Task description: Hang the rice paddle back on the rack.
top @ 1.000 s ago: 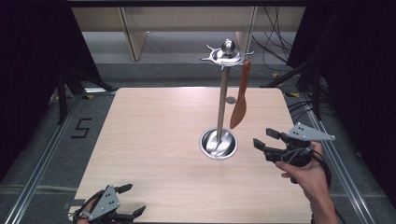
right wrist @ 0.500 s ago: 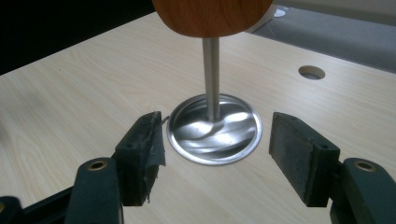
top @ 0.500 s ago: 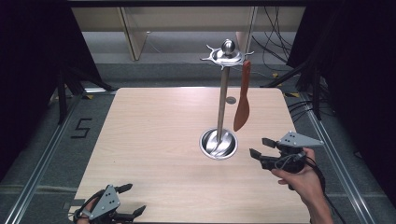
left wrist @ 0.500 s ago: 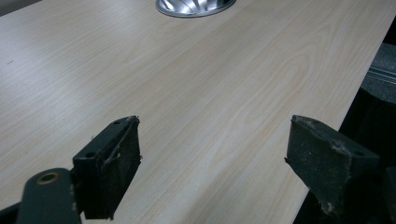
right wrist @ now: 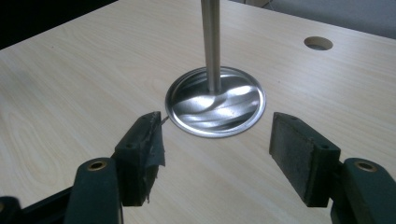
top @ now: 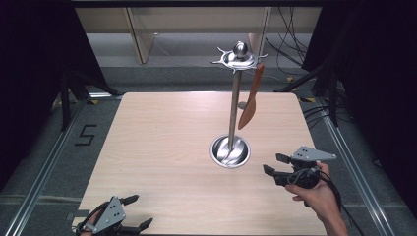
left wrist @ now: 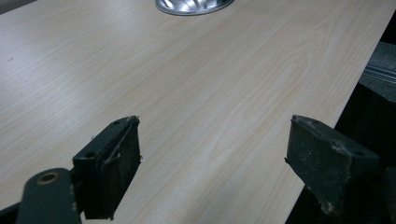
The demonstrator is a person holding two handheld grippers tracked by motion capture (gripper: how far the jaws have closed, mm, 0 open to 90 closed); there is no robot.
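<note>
While seen from the high view, the right claw (top: 272, 164) is held apart, empty, with the utensil stand (top: 235, 98) and its hung orange spatula (top: 249, 101) ahead. From the right gripper view, the stand's base (right wrist: 215, 107) is centred ahead; the spatula handle should be approached level. The left claw (left wrist: 212, 163) is spread over bare counter (left wrist: 187, 84).

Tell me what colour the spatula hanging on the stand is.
The spatula is reddish-brown, seen best in the high view.
</note>
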